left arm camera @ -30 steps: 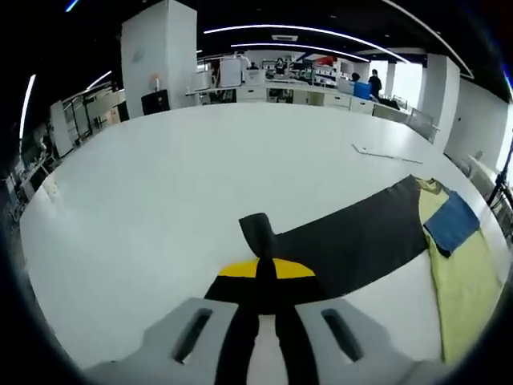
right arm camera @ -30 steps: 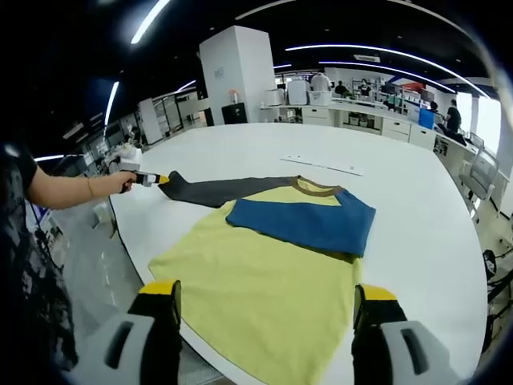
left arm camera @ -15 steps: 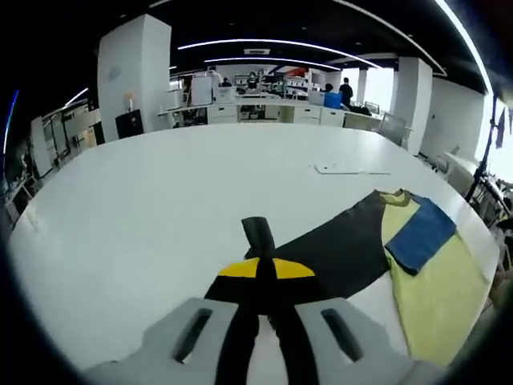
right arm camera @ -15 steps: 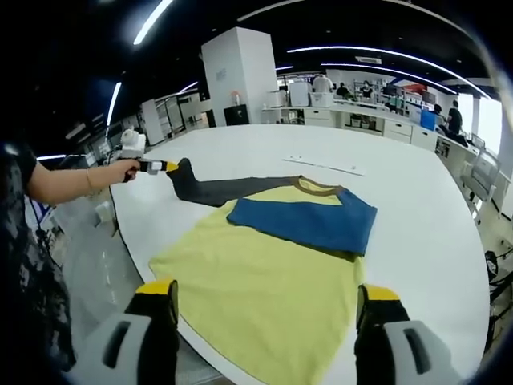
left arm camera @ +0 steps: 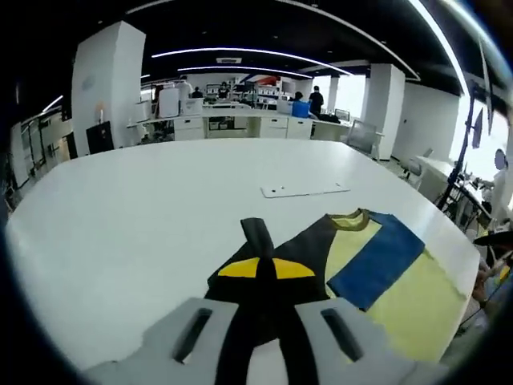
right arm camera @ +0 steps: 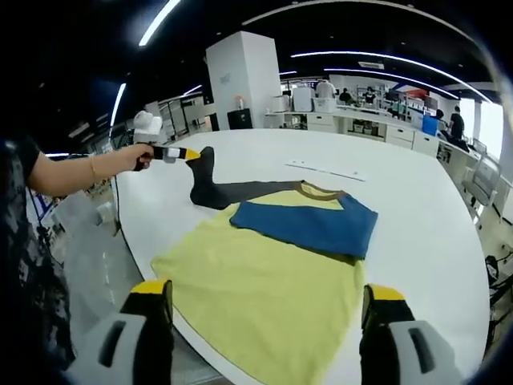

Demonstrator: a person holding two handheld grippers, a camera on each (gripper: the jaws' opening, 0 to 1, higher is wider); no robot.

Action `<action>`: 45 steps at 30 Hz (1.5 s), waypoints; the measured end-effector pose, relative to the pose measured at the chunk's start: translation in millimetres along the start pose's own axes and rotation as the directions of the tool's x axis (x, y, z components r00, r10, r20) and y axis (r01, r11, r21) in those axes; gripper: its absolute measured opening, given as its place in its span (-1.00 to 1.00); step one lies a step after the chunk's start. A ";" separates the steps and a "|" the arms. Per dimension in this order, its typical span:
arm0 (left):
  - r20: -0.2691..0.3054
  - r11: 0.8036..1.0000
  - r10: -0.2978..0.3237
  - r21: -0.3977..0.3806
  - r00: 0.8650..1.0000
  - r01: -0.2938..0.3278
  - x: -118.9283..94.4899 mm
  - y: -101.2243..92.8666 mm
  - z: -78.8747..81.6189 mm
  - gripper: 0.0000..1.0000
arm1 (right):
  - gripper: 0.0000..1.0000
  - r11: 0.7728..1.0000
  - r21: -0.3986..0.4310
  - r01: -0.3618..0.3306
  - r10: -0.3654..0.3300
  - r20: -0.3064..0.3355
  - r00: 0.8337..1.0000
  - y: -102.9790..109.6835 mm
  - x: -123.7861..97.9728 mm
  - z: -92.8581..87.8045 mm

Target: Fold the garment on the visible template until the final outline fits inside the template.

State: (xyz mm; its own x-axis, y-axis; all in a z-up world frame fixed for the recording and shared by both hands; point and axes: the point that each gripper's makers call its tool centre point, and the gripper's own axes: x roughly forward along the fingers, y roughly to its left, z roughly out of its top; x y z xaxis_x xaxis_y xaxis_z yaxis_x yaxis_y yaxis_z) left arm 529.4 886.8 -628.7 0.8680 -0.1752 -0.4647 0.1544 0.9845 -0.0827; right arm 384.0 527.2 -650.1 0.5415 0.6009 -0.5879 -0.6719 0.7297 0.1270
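Observation:
A yellow shirt (right arm camera: 264, 281) lies flat on the white table (right arm camera: 425, 200), its blue sleeve (right arm camera: 309, 224) folded across the chest. The dark grey sleeve (right arm camera: 210, 186) is raised off the table at its cuff, and my left gripper (right arm camera: 186, 153), held in a person's hand, is shut on it. In the left gripper view the yellow-tipped left gripper (left arm camera: 265, 269) pinches that dark sleeve (left arm camera: 258, 237), with the shirt (left arm camera: 409, 301), blue sleeve (left arm camera: 377, 261) and collar (left arm camera: 349, 218) to its right. My right gripper (right arm camera: 267, 290) hangs open over the shirt's near hem, holding nothing.
A thin white strip (right arm camera: 325, 169) lies flat on the table beyond the collar, also seen as the strip (left arm camera: 304, 191). The shirt's hem reaches the near table edge (right arm camera: 164, 301). A person's forearm (right arm camera: 76, 178) reaches in from the left. Desks, pillars and people stand far behind.
The left gripper has lifted the dark sleeve's cuff off the table and swung it toward the shirt body. The right gripper has stayed open in place.

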 end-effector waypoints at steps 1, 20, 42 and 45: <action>0.010 1.000 -0.016 -0.016 1.000 0.016 1.4 -8.3 4.0 -0.97 | 0.99 1.000 0.000 0.000 0.000 0.003 1.000 0.0 -0.2 0.0; 0.030 0.982 -0.183 -0.036 0.983 0.184 40.6 -104.7 35.9 -0.97 | 0.99 1.000 -0.008 -0.013 0.013 0.029 1.000 -3.5 -2.6 -0.8; 0.025 0.937 -0.349 0.019 0.937 0.348 72.0 -208.4 49.8 -0.97 | 0.97 1.000 0.028 -0.005 0.006 -0.021 1.000 -9.7 -14.2 -19.0; 0.017 0.931 -0.366 0.024 0.931 0.365 76.5 -222.9 47.5 -0.97 | 0.98 0.999 0.049 -0.015 0.015 0.006 1.000 -8.0 -17.8 -15.3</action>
State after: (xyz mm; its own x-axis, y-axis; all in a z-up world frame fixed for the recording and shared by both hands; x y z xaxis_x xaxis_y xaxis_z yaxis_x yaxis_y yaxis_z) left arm 583.8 653.9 -604.0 0.7594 -0.5231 -0.3870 0.4723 0.8522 -0.2252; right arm 371.9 505.7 -652.8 0.5341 0.6138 -0.5814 -0.6544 0.7355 0.1754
